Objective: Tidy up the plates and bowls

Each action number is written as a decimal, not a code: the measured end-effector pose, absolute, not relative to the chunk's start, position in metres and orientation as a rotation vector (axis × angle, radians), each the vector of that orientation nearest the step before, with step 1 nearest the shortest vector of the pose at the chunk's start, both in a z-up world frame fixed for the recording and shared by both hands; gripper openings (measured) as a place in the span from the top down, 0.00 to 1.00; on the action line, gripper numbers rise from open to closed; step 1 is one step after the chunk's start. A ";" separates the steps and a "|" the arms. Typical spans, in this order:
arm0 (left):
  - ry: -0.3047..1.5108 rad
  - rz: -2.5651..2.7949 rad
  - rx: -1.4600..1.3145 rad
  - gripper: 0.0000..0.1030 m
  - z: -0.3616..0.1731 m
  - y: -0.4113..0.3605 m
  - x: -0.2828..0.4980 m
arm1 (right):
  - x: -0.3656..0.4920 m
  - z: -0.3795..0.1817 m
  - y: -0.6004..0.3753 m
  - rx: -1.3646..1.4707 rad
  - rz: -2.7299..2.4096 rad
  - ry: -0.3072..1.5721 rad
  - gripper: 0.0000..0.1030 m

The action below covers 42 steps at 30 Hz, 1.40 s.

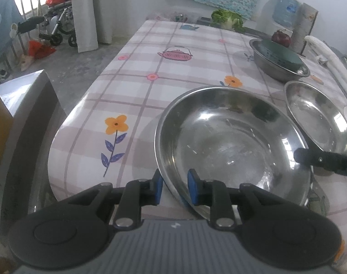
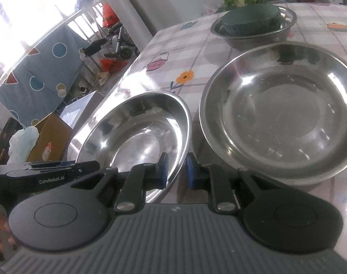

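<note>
A wide steel bowl (image 1: 230, 141) (image 2: 139, 132) sits near the table's front left corner. My left gripper (image 1: 175, 183) is shut on its near-left rim, one blue pad outside the wall and one inside. My right gripper (image 2: 177, 170) is shut on the opposite rim; one of its fingers (image 1: 310, 157) shows in the left wrist view. A second shallow steel plate (image 1: 317, 118) (image 2: 280, 114) lies just beside the bowl. Farther back a steel basin (image 1: 276, 73) (image 2: 253, 38) holds an upturned green bowl (image 1: 283, 54) (image 2: 251, 20).
The checked tablecloth (image 1: 150, 91) drops off at the left edge to the floor, where boxes (image 2: 50, 137) stand. A cabbage (image 1: 228, 18), a dark red round item (image 1: 280, 37), a water jug (image 1: 285, 9) and a white roll (image 1: 328, 57) crowd the far right.
</note>
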State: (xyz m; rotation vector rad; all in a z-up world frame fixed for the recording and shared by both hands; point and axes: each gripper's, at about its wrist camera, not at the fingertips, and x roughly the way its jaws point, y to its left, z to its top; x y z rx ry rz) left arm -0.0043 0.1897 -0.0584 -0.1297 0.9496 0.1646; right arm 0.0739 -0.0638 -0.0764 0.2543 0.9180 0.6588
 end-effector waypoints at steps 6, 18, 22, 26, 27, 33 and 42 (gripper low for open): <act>0.954 0.153 -0.124 0.76 -0.057 0.183 -0.009 | 0.075 -0.078 -0.068 0.268 0.654 0.923 0.85; 0.958 0.128 -0.130 0.75 -0.054 0.172 -0.020 | 0.072 -0.076 -0.072 0.278 0.644 0.913 0.85; 0.957 0.121 -0.134 0.74 -0.053 0.166 -0.026 | 0.070 -0.076 -0.075 0.280 0.641 0.911 0.85; 0.959 0.113 -0.146 0.73 -0.051 0.163 -0.032 | 0.067 -0.075 -0.079 0.282 0.643 0.910 0.85; 0.960 0.110 -0.150 0.73 -0.051 0.162 -0.034 | 0.066 -0.075 -0.080 0.284 0.644 0.909 0.85; 0.965 0.107 -0.153 0.72 -0.054 0.159 -0.041 | 0.066 -0.080 -0.085 0.293 0.647 0.919 0.85; 0.941 0.140 -0.119 0.71 -0.051 0.166 -0.035 | 0.066 -0.080 -0.089 0.305 0.638 0.902 0.85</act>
